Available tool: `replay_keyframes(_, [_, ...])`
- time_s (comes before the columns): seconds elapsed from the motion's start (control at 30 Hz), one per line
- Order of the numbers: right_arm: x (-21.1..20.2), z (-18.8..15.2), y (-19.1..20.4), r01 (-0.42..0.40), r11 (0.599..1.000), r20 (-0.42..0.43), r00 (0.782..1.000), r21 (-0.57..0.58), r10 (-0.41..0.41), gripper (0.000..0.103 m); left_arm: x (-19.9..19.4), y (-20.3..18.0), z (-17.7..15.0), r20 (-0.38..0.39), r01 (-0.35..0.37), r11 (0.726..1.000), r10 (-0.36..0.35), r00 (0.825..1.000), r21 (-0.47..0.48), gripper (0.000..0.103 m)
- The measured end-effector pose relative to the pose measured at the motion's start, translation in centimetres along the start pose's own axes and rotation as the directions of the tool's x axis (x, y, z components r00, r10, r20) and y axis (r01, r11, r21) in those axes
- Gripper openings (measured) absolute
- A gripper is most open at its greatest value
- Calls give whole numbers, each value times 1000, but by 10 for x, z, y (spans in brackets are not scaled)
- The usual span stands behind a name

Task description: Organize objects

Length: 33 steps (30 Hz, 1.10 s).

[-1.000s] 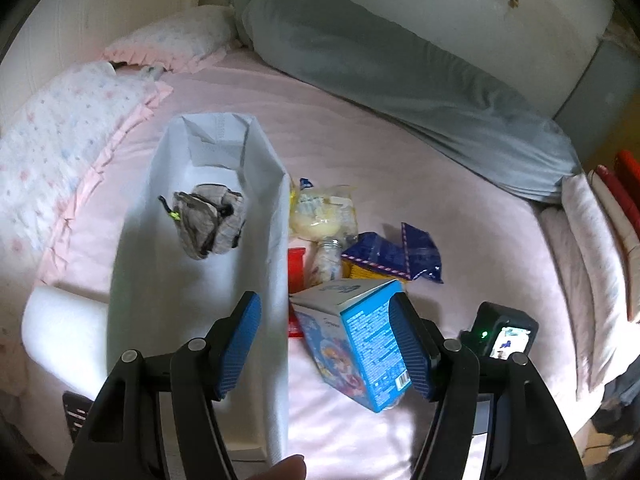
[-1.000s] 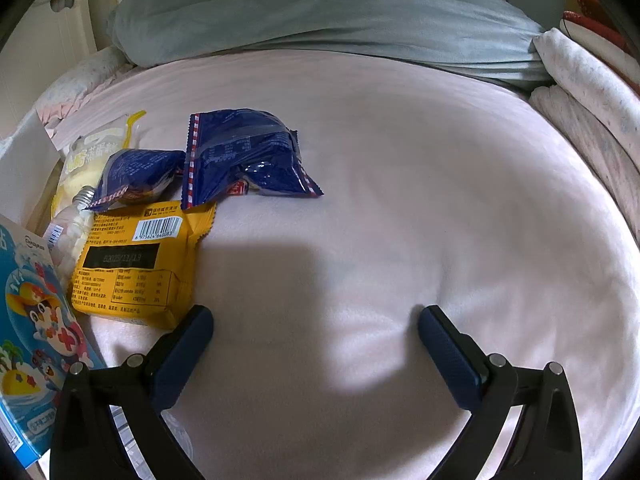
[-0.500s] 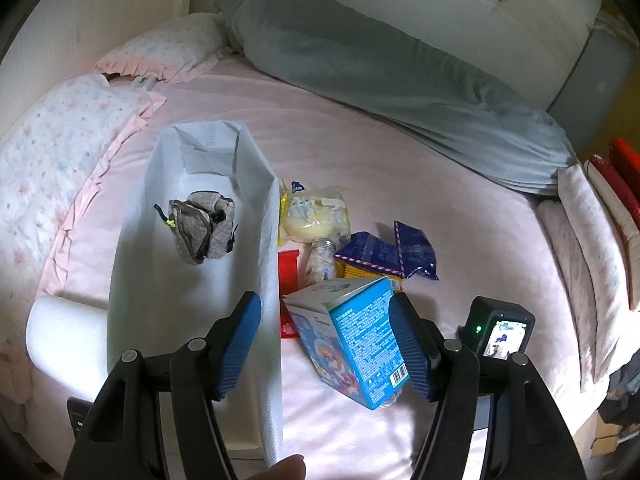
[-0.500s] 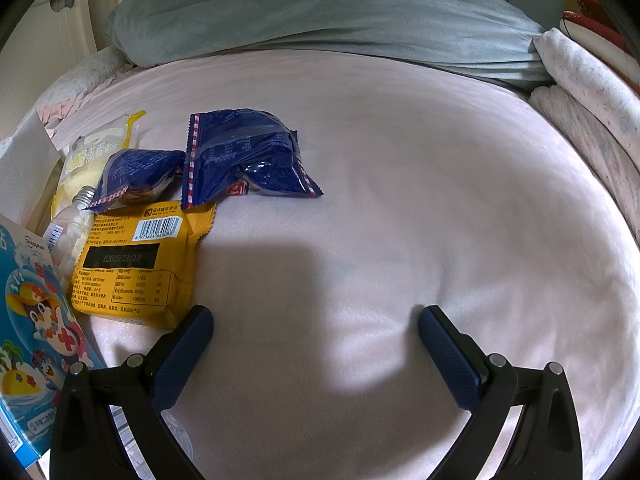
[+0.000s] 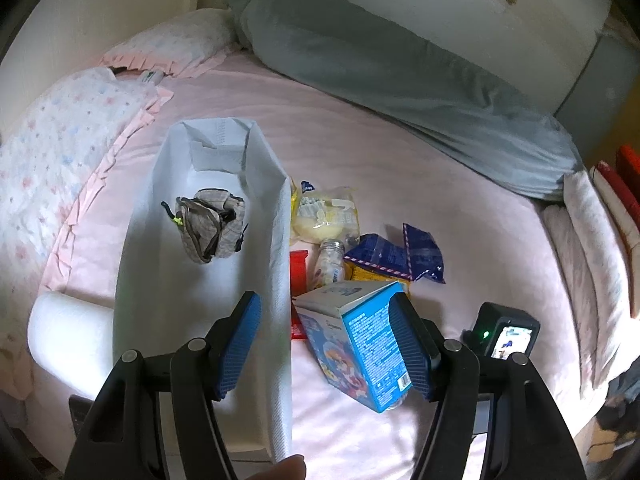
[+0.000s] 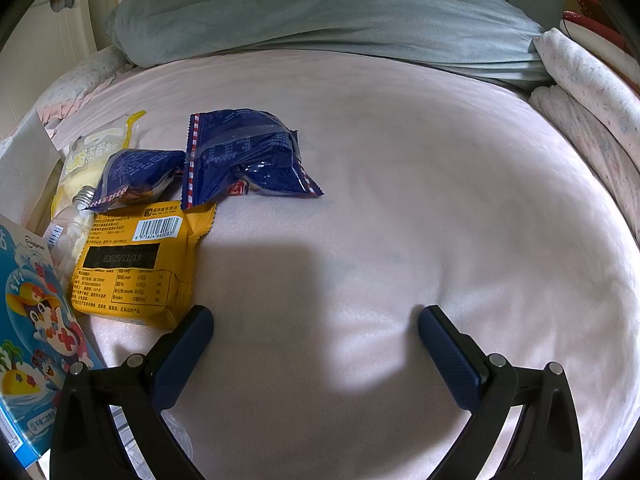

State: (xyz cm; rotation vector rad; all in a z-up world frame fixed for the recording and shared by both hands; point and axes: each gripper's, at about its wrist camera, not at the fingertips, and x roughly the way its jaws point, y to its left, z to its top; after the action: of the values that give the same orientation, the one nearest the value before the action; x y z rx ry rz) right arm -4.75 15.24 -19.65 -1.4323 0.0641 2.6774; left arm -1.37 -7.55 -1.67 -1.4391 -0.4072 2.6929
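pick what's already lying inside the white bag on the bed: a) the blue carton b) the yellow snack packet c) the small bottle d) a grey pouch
d: in the left wrist view only the grey pouch lies inside the white bag; the yellow snack packet, blue carton and small bottle are all on the bed beside it.

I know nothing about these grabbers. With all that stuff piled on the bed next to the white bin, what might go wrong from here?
The left gripper straddles the bin wall, so closing might pinch fabric instead of the blue box. The box already leans and could topple on the soft bed. The blue packets overlap the yellow pack, so the open right gripper may drag neighbours along.
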Motion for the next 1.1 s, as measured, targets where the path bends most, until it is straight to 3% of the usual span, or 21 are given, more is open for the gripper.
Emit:
replay_keyframes(0.43, [0, 1, 0, 0, 1000, 0, 1000, -1, 0, 103, 0, -3, 2, -2, 12, 1000, -12, 1000, -3, 65])
replay_keyframes(1.1, [1, 1, 0, -1, 1000, 0, 1000, -2, 1, 103, 15, -5, -1, -98, 7, 1000, -8, 995, -13, 65])
